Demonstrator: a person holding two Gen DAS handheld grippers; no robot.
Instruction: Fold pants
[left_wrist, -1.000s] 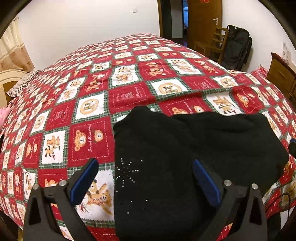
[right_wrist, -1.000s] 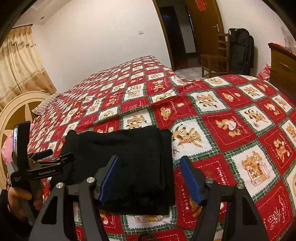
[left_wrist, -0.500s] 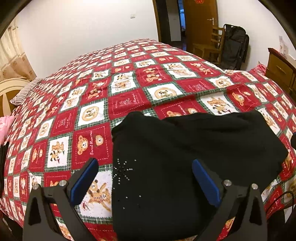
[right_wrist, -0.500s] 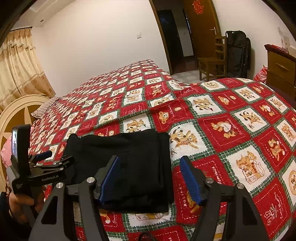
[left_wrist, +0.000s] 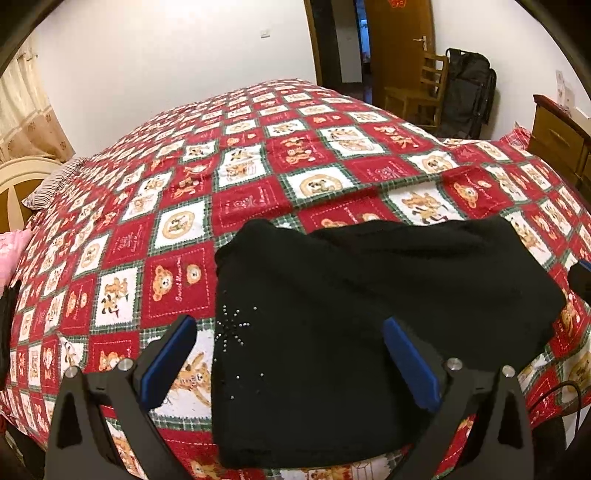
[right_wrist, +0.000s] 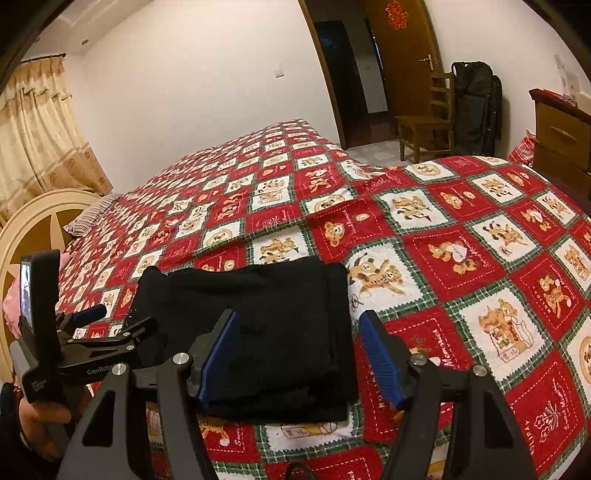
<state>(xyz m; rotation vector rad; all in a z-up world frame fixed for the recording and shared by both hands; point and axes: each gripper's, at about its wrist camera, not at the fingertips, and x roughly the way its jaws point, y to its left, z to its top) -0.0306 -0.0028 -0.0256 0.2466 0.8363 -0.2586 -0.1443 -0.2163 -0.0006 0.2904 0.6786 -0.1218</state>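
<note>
Black pants lie folded into a flat rectangle on the red bear-print quilt, with a small stud pattern near their left edge. My left gripper hovers open above their near left part, holding nothing. In the right wrist view the same pants show as a thick stack with a straight right edge. Over that right end my right gripper is open and empty. The left gripper appears there at the pants' left end, held by a hand.
The quilt covers the whole bed; its near edge lies just below the pants. A headboard and striped pillow are at left. A wooden chair, black bag and dresser stand at right, near an open door.
Both grippers have lifted and drawn back a little from the pants, staying open. The pants have not moved.
</note>
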